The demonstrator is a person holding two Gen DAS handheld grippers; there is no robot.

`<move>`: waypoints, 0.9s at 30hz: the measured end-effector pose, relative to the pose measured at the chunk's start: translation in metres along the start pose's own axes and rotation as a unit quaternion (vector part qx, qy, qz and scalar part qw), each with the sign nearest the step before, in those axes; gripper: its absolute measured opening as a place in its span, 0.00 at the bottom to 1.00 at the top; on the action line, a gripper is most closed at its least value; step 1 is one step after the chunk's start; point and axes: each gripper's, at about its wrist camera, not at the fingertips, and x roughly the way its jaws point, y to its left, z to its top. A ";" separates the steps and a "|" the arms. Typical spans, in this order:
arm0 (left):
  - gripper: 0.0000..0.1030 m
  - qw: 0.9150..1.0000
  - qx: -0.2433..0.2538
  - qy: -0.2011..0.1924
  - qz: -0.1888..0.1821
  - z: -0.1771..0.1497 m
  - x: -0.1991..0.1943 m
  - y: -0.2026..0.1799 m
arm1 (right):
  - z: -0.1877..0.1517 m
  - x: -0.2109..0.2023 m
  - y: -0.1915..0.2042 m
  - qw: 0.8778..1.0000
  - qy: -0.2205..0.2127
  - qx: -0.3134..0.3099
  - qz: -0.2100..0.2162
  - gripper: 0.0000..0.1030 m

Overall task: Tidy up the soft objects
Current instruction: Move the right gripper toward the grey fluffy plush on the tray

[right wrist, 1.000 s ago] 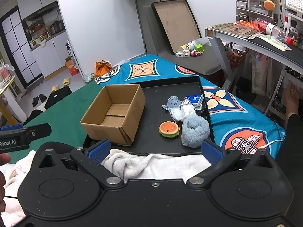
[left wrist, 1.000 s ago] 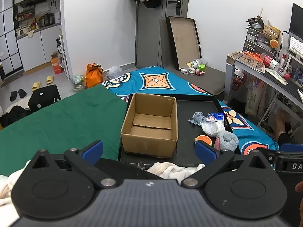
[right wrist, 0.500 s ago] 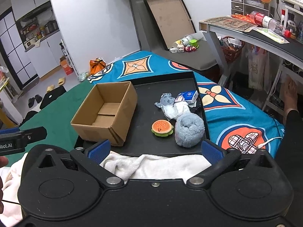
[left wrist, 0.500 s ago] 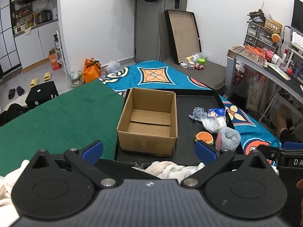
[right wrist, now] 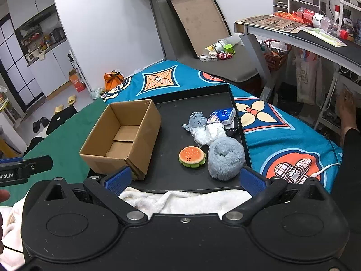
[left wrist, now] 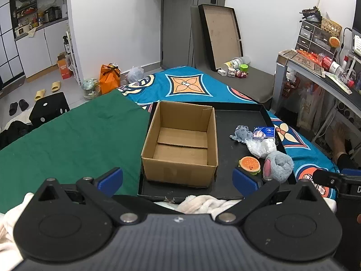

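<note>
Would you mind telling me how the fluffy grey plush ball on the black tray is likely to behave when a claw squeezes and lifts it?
The grey plush ball looks thickly furred, so it will probably compress and feel light. Its rounded shape suggests it may roll if nudged, though the tray wall beside it should stop it.

Brown box (right wrist: 121,140), black tray (right wrist: 171,178), orange-green burger toy (right wrist: 192,156).
</note>
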 end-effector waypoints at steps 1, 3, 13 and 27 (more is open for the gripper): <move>1.00 1.000 0.001 0.002 0.000 0.001 0.001 0.000 | 0.001 0.001 0.000 1.000 0.000 0.001 -0.001 1.00; 1.00 1.000 0.004 0.004 -0.002 0.003 0.004 0.000 | 0.002 0.003 -0.002 1.000 0.001 0.005 0.000 1.00; 1.00 1.000 0.010 0.016 -0.007 0.013 0.027 0.006 | 0.005 0.025 -0.013 1.000 0.007 0.013 -0.011 1.00; 0.98 0.999 -0.004 0.043 0.006 0.023 0.078 0.027 | 0.004 0.073 -0.030 0.999 0.027 0.037 -0.017 1.00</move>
